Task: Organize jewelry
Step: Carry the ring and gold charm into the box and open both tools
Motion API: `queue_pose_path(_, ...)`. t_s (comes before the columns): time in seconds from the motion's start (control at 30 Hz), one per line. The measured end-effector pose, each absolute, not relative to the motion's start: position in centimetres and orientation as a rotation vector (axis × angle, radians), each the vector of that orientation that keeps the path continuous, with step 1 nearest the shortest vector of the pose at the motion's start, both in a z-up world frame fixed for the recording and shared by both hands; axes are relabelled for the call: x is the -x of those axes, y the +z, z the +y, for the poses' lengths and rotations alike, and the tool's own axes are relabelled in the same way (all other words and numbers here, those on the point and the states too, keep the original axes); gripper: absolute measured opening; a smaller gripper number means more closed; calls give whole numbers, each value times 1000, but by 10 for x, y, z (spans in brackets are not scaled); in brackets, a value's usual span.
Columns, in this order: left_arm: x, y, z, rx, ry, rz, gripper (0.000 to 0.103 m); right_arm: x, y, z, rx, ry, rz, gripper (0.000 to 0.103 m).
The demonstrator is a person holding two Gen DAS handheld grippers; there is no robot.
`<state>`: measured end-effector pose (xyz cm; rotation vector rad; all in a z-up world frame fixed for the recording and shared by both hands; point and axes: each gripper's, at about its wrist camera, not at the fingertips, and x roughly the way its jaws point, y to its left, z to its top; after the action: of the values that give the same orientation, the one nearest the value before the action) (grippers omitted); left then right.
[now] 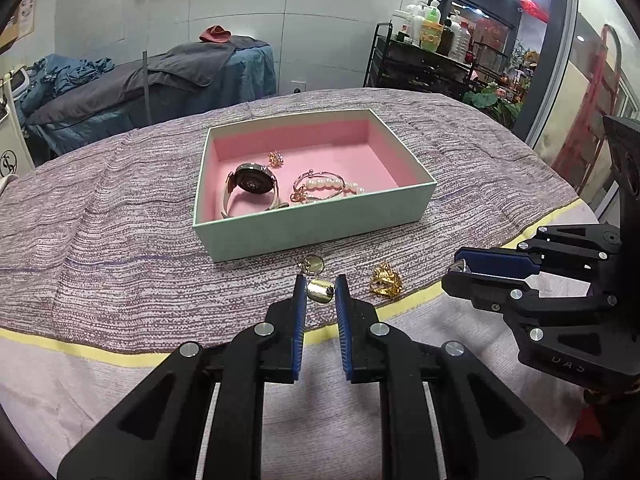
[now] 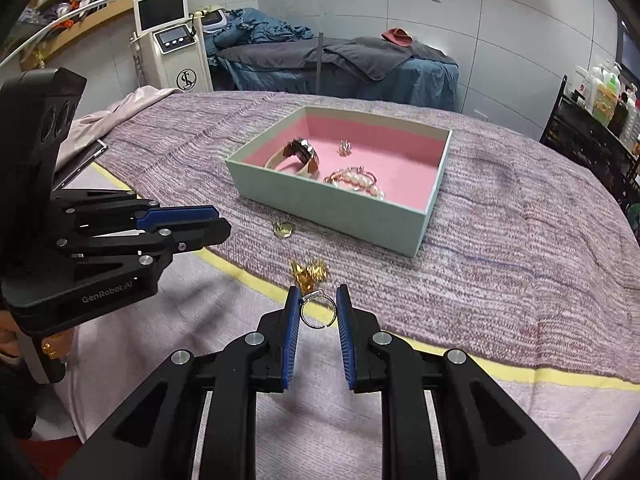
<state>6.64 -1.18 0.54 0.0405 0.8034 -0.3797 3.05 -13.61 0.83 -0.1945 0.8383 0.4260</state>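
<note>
A mint box with pink lining (image 1: 320,224) (image 2: 340,216) sits on the purple cloth. It holds a watch (image 1: 250,188) (image 2: 302,156), a pearl bracelet (image 1: 328,186) (image 2: 360,180) and a small gold earring (image 1: 275,158) (image 2: 345,147). My left gripper (image 1: 320,290) is shut on a gold band ring (image 1: 319,291). My right gripper (image 2: 318,306) (image 1: 460,270) is shut on a thin silver ring (image 2: 318,312). A gold leaf brooch (image 1: 386,280) (image 2: 310,272) and a small gold ring (image 1: 312,264) (image 2: 283,229) lie on the cloth before the box.
The cloth has a yellow stripe (image 1: 80,350) near me. Behind the table stand a treatment bed (image 1: 160,76), a white machine (image 2: 172,40) and a black cart of bottles (image 1: 424,52).
</note>
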Motion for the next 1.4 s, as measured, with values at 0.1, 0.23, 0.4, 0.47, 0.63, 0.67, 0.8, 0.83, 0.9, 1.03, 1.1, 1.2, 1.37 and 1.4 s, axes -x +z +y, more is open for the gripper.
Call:
queue_pose_path(0.1, -77, 11, -11, -39, -376, 797, 15, -40, 13, -135, 190, 428, 828, 18)
queue_pose_path(0.23, -95, 14, -10, -13, -383, 814, 15, -54, 19, -133, 187, 427, 819, 18)
queue_pose_path(0.4, -123, 20, -11, -13, -373, 820, 15, -77, 23, -128, 192, 427, 812, 18)
queue_pose_path(0.47, -136, 25, -12, -10, -370, 820, 15, -88, 23, -125, 197, 426, 817, 18)
queue_pose_path(0.63, -175, 33, -17, 7, -371, 844, 15, -114, 22, -119, 209, 427, 815, 18)
queue_pose_path(0.67, -184, 33, -19, 11, -371, 855, 15, -119, 21, -117, 212, 425, 818, 18)
queue_pose_path(0.8, -216, 28, -27, 17, -375, 904, 15, -138, 16, -113, 215, 418, 840, 18)
queue_pose_path(0.83, -222, 26, -29, 22, -382, 917, 15, -142, 13, -112, 216, 419, 849, 18)
queue_pose_path(0.9, -233, 20, -34, 23, -385, 946, 15, -148, 10, -111, 218, 418, 857, 18)
queue_pose_path(1.03, -245, 7, -41, 33, -399, 1000, 15, -158, 2, -107, 226, 418, 877, 18)
queue_pose_path(1.1, -251, 1, -45, 22, -397, 1019, 15, -162, -1, -106, 215, 416, 893, 18)
queue_pose_path(1.2, -256, -4, -52, -21, -390, 1031, 15, -166, -7, -105, 213, 407, 910, 18)
queue_pose_path(1.37, -264, -9, -60, -54, -378, 1048, 15, -170, -12, -103, 212, 410, 919, 18)
queue_pose_path(1.4, -265, -10, -60, -53, -379, 1051, 15, -170, -13, -103, 211, 410, 921, 18)
